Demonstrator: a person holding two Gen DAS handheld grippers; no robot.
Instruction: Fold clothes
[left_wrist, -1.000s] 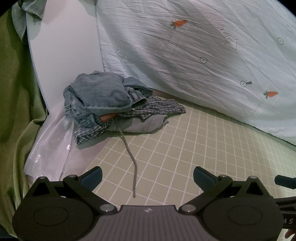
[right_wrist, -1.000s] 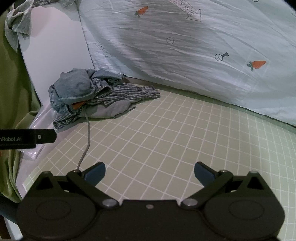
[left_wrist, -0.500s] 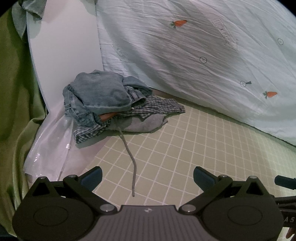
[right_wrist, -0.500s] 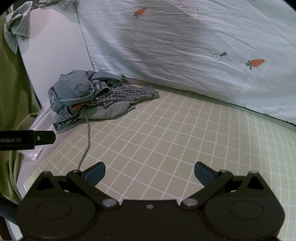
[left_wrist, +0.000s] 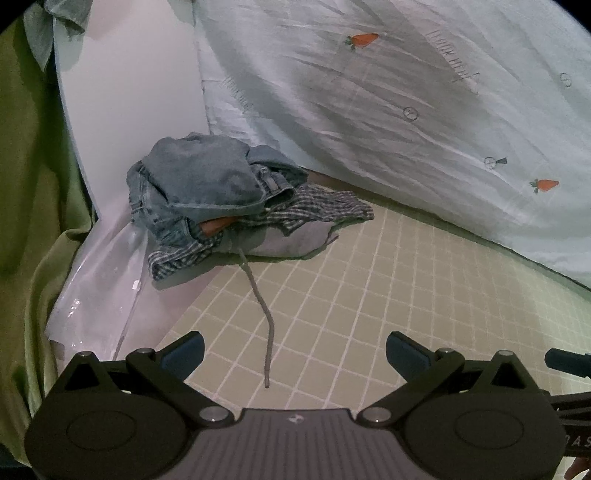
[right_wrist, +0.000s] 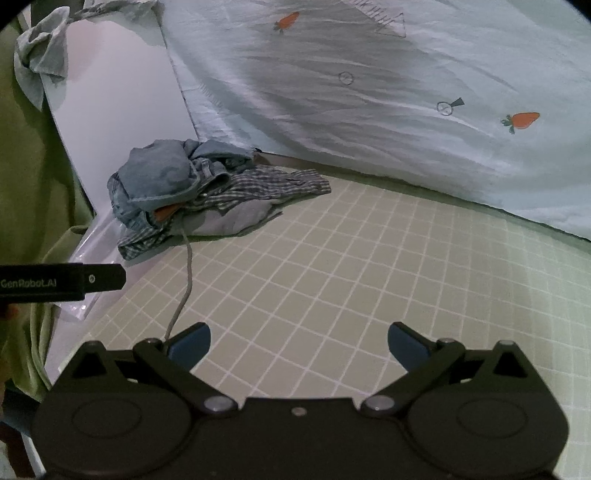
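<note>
Both grippers spread wide and empty; clothes heaped at the far left of the mat.

Left gripper (left_wrist: 294, 352) and right gripper (right_wrist: 298, 343) each have jaws wide apart, nothing between them, over the green grid mat (left_wrist: 388, 295). The clothes pile (left_wrist: 221, 199) sits at 11 o'clock in both views, well apart from both grippers: blue denim (left_wrist: 199, 173) on top, a checked garment (left_wrist: 314, 208) under it, a grey piece (left_wrist: 295, 240) lowest. A grey drawstring (left_wrist: 258, 295) trails from the pile toward the left gripper, its end on the mat. A carrot-print sheet (left_wrist: 406, 92) hangs behind, from 12 to 3 o'clock.
</note>
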